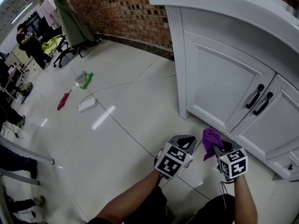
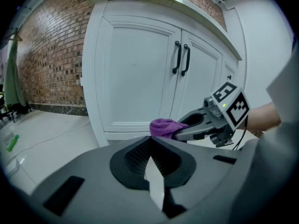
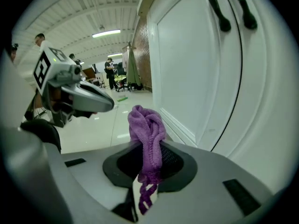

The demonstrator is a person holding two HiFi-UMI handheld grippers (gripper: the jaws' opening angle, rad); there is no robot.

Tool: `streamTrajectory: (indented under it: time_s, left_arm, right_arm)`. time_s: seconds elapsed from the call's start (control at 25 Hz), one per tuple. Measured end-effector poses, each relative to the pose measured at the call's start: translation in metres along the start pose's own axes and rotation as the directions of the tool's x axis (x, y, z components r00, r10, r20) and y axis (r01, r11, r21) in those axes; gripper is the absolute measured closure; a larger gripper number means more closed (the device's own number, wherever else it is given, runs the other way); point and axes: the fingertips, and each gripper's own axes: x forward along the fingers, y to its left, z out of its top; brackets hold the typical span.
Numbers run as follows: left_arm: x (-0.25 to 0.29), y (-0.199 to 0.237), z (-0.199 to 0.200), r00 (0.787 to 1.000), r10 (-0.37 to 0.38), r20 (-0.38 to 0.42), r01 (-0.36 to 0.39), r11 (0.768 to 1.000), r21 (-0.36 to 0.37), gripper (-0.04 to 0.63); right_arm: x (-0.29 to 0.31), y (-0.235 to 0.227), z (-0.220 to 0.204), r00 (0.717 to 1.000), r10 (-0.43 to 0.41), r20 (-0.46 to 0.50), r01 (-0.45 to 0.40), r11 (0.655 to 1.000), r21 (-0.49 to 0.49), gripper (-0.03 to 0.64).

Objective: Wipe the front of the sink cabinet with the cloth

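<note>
Right gripper (image 1: 218, 148) clamps the cloth (image 1: 210, 137) by one bunched end — drag across the sink cabinet (image 1: 219, 73) front may pull it free (left gripper (image 1: 186, 143) closed, empty).

Background only:
- Glossy white tiled floor (image 1: 117, 139); red-brown brick wall (image 1: 121, 8) along the far edge.
- Flat white rectangular box (image 1: 87, 105) lying on the floor, thin pale cable (image 1: 135, 80) trailing past it to the right.
- Small green-and-clear plastic item (image 1: 84, 80) just behind the box, can't tell what it is. Magenta rag (image 1: 63, 101) to the box's left.
- Dark green hanging garment (image 1: 72, 20) by the wall, black wheeled office chair (image 1: 63, 55) beside it.
- Person in dark clothes (image 1: 29, 43) far back.
- Long ceiling tube light (image 3: 106, 33), lit.
</note>
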Motion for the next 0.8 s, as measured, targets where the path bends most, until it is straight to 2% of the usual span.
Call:
streamTrajectory:
  time_s: [0.16,0.32,0.52,0.8]
  left_arm:
    - [-0.010,0.007,0.003,0.997,0.015,0.069,-0.012,0.999,-0.041,0.591]
    - [-0.021,0.012,0.008,0.993,0.031,0.115,-0.023,0.997,-0.072,0.591]
    - [-0.038,0.005,0.024,0.990,0.043,0.135,-0.029,0.994,-0.108,0.591]
    - [-0.095,-0.032,0.080,0.984,-0.028,0.175,0.058,0.985,-0.166,0.591]
  right_arm:
    - [-0.030,0.020,0.030,0.992,0.037,0.120,-0.045,0.997,0.066,0.546]
    - [-0.050,0.029,0.049,0.980,-0.003,0.197,-0.019,0.994,0.106,0.546]
    - [-0.072,0.031,0.069,0.980,-0.055,0.191,0.029,0.991,0.132,0.546]
    - [-0.132,0.051,0.112,0.986,-0.050,0.157,0.004,0.961,0.275,0.546]
